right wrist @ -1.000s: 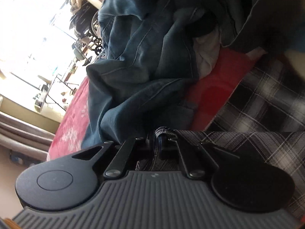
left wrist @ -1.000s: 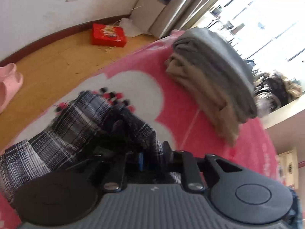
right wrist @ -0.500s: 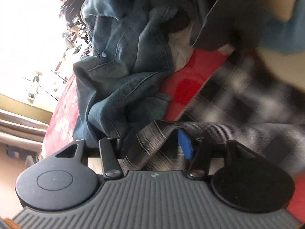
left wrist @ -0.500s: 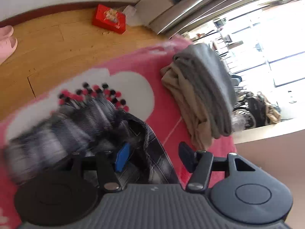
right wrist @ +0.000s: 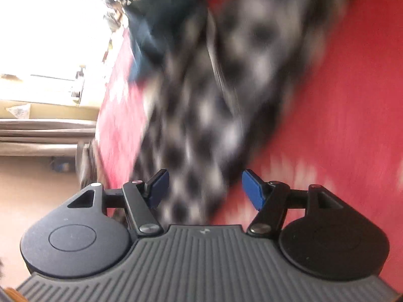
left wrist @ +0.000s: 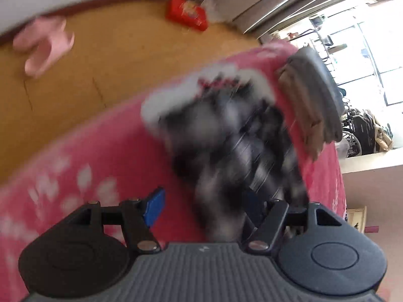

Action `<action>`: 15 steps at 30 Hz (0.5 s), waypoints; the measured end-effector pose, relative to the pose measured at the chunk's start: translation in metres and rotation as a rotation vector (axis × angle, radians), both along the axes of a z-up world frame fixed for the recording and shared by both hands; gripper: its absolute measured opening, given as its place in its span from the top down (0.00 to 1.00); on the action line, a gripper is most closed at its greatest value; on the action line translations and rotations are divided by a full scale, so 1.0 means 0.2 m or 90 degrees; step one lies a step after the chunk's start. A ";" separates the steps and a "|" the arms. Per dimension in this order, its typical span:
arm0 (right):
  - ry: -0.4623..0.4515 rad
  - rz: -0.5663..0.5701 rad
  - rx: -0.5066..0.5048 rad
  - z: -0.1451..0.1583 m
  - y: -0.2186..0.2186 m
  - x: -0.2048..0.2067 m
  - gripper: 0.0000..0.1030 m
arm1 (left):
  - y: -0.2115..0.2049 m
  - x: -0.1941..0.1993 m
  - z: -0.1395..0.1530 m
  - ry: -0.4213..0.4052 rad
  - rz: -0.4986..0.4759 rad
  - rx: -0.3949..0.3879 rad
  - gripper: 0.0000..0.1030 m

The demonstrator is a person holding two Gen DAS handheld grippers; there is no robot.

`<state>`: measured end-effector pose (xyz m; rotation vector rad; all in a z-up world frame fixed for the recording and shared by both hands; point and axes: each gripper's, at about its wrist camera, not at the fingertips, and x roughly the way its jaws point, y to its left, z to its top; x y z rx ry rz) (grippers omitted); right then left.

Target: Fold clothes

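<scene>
A black and white plaid garment (left wrist: 234,146) lies bunched on the pink-red bedspread (left wrist: 88,166), blurred by motion. My left gripper (left wrist: 204,206) is open, with the plaid cloth lying loose between and over its right finger. In the right wrist view the same plaid garment (right wrist: 226,88) stretches away in front of my right gripper (right wrist: 206,188), which is open with blue pads (right wrist: 252,188) wide apart; cloth lies between them, ungripped.
A folded stack of grey and tan clothes (left wrist: 312,93) sits at the bed's far edge. Blue denim clothes (right wrist: 156,25) lie piled beyond the plaid. On the wooden floor (left wrist: 113,55) are a red box (left wrist: 186,16) and pink slippers (left wrist: 42,45).
Both grippers went from shut on the plaid garment to open, letting it drop on the bed. Both have pulled back and swung; the frames are blurred now.
</scene>
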<state>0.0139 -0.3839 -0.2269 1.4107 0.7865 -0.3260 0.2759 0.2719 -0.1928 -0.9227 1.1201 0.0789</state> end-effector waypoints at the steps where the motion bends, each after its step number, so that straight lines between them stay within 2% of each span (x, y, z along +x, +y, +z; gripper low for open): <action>1: -0.004 -0.001 0.034 -0.08 0.06 0.00 0.38 | -0.02 -0.01 -0.05 0.003 0.006 -0.007 0.34; 4: -0.035 -0.028 0.057 -0.21 0.18 0.02 0.35 | -0.07 0.01 -0.12 -0.022 0.027 0.002 0.33; 8: -0.109 -0.064 0.057 -0.27 0.19 0.06 0.32 | -0.09 0.09 -0.13 -0.069 0.050 0.010 0.34; 10: -0.127 -0.058 0.044 -0.27 0.20 0.09 0.32 | -0.11 0.13 -0.13 -0.084 0.056 0.015 0.41; 14: -0.154 -0.050 0.007 -0.26 0.23 0.16 0.32 | -0.18 0.20 -0.14 -0.104 0.063 0.057 0.44; 15: -0.162 -0.055 0.001 -0.27 0.24 0.17 0.32 | -0.20 0.22 -0.14 -0.109 0.064 0.069 0.48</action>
